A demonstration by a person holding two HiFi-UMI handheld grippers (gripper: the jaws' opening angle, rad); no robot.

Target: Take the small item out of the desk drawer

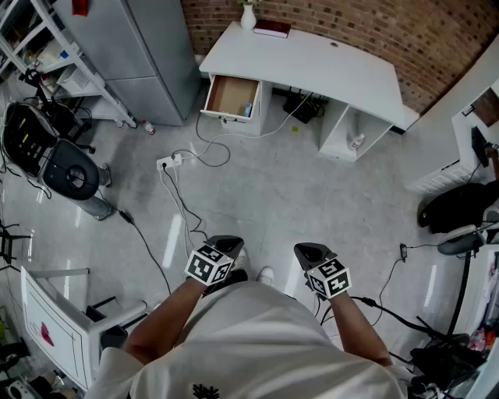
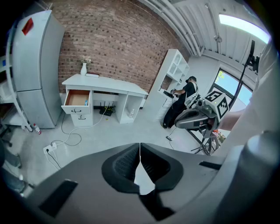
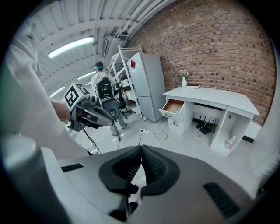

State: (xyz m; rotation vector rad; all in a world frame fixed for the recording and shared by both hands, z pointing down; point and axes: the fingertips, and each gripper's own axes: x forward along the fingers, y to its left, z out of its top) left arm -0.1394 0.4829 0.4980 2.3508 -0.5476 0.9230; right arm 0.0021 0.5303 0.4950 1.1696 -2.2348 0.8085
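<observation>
The white desk [image 1: 335,66] stands far ahead against the brick wall. Its left drawer [image 1: 228,97] is pulled open, and a small blue item [image 1: 248,109] lies at the drawer's right side. That drawer [image 2: 77,98] also shows in the left gripper view, and small in the right gripper view [image 3: 173,106]. My left gripper [image 1: 225,242] [image 2: 140,148] is shut and empty, held close to my body. My right gripper [image 1: 310,252] [image 3: 141,149] is beside it, also shut with nothing between its jaws. Both are a long way from the desk.
A grey refrigerator [image 1: 148,54] stands left of the desk. A power strip [image 1: 169,162] and cables trail across the floor between me and the drawer. An exercise machine [image 1: 54,160] is at the left. A white vase [image 1: 248,15] and a book [image 1: 271,29] sit on the desk.
</observation>
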